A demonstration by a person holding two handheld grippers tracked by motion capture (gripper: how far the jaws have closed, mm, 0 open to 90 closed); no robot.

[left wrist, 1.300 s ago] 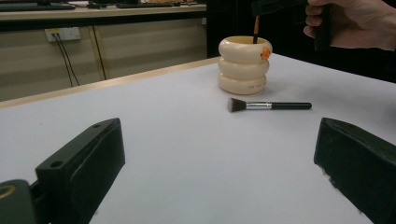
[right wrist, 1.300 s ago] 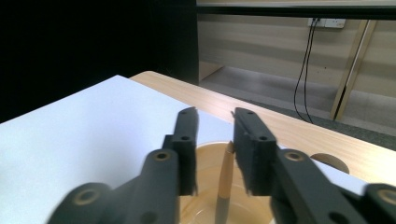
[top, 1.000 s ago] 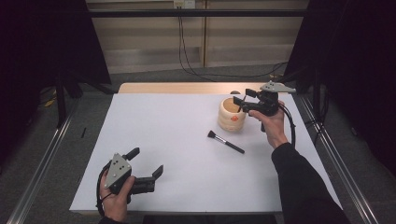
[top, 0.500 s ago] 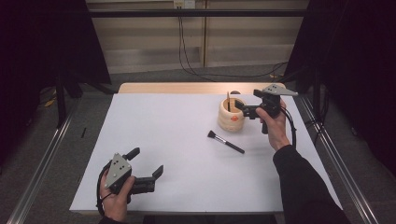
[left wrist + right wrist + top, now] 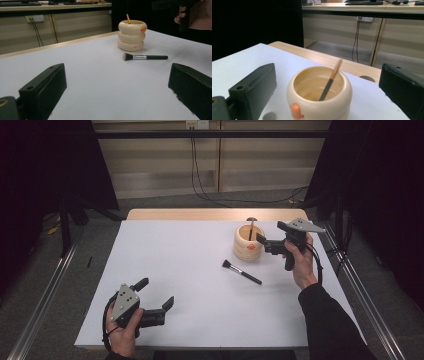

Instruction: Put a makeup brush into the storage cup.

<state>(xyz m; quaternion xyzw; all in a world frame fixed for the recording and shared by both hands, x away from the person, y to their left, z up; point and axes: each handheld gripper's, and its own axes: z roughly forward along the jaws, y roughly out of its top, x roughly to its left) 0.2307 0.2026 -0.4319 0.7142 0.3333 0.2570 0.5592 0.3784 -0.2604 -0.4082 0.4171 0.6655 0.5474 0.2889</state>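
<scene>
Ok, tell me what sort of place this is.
Probably a lab or workshop set up for recording. A white-topped table stands between metal rails with dark curtains at the sides, and cables run down a plain panelled wall behind it.

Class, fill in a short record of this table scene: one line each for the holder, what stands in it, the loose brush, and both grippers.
holder: cream ringed holder with an orange spot, on the white table
in holder: a stick-like tool, leaning
loose brush: makeup brush lying flat before the holder
right gripper: open, empty, beside the holder
left gripper: open, empty, near the front edge
</scene>
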